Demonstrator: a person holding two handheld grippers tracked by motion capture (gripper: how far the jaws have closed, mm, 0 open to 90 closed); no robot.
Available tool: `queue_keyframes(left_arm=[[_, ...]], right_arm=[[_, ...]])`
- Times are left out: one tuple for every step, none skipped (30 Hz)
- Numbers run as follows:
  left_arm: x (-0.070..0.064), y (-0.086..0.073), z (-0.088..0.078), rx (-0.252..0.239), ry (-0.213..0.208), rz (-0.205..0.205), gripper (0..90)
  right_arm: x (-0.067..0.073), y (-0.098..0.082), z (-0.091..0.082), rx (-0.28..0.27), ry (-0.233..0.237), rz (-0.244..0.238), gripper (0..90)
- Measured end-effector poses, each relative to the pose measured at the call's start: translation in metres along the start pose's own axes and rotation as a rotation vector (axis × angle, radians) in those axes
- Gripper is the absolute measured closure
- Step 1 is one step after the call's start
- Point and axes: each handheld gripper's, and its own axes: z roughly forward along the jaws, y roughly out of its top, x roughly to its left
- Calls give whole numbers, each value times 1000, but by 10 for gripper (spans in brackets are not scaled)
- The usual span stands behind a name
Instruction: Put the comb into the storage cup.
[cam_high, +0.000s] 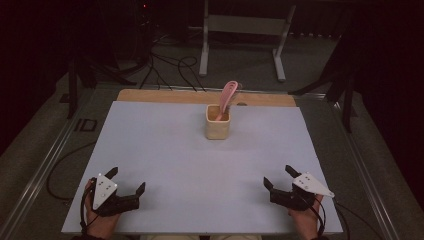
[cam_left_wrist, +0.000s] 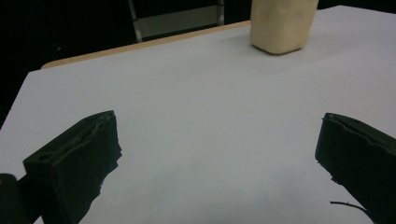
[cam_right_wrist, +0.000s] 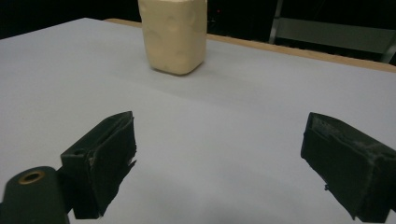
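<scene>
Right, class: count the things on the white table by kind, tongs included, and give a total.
Cream cup: 1
Pink utensil standing in the cup: 1
Black tongs, open, left and right: 2
Total: 4

A pink utensil (cam_high: 228, 97), perhaps a spoon, leans in the cream cup (cam_high: 218, 122), well apart from both grippers

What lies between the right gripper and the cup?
Nothing: in the high view, bare white sheet runs from the open right gripper to the cup.
</scene>
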Motion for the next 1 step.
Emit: queue_keyframes(left_arm=[[0,0,0,0,0,0,4]], right_arm=[[0,0,0,0,0,0,100]])
